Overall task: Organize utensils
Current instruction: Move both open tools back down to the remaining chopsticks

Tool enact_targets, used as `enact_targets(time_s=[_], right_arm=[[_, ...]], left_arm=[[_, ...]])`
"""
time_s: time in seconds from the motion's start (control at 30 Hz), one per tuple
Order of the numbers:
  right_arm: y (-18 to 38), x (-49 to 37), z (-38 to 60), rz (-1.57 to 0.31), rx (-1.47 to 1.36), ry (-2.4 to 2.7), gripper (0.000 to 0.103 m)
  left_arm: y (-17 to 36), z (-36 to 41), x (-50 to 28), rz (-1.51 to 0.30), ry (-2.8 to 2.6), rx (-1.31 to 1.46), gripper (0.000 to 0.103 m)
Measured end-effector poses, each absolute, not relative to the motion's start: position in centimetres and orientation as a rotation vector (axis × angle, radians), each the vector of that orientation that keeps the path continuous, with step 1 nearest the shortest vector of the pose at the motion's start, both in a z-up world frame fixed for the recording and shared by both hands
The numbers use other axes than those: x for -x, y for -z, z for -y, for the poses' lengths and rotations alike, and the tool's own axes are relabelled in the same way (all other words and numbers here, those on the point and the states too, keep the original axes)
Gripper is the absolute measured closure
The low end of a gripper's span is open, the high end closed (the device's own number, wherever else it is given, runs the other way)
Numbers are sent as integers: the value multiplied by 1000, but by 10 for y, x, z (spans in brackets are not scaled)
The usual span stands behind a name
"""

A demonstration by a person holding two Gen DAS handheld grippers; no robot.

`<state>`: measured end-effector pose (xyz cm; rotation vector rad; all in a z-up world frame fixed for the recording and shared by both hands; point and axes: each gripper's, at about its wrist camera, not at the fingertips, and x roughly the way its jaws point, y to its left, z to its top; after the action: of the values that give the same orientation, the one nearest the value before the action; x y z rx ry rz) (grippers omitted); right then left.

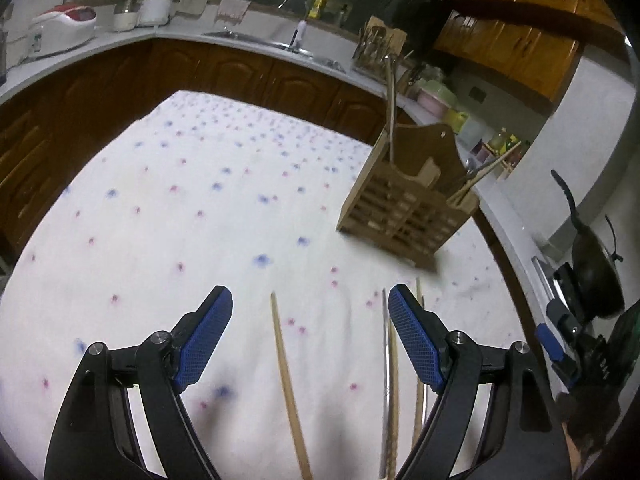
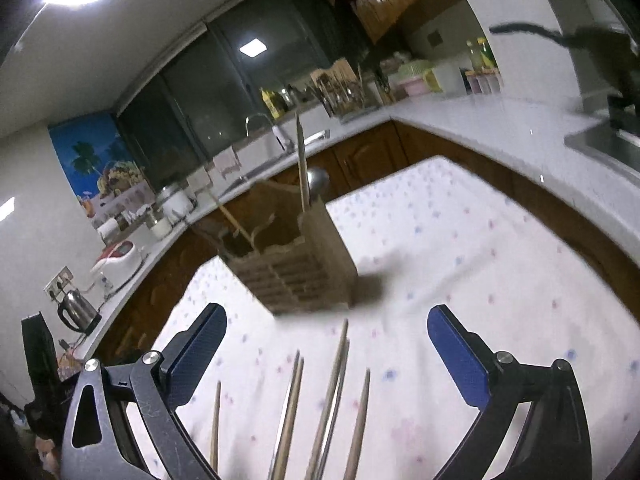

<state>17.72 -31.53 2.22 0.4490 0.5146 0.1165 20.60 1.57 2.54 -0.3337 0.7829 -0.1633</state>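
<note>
Loose chopsticks (image 2: 340, 392) lying close-packed at lower frame between both gaping, empty hand-held grippers, left (image 1: 310, 306) and right (image 2: 326, 326): risking pinching several together, or nudging the wooden utensil holder (image 2: 292, 264) mid-frame.

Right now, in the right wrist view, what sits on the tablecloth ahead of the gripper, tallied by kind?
Wooden chopsticks: 4
Metal chopsticks: 2 (blurred, so likely rather than certain)
Wooden utensil holder: 1
Total: 7
</note>
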Motion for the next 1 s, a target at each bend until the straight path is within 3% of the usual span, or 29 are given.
enact_targets(time_s=[0.4, 0.87, 0.93, 1.0], right_arm=[[10, -165, 298, -593, -395, -116, 2], [9, -181, 283, -616, -323, -150, 3], [11, -186, 281, -625, -310, -152, 6], [14, -190, 280, -638, -306, -155, 10]], left_arm=[[-1, -22, -195, -849, 129, 327, 21], [13, -10, -208, -922, 92, 248, 21], [17, -9, -211, -930, 86, 244, 22], [20, -8, -214, -944, 92, 238, 31]])
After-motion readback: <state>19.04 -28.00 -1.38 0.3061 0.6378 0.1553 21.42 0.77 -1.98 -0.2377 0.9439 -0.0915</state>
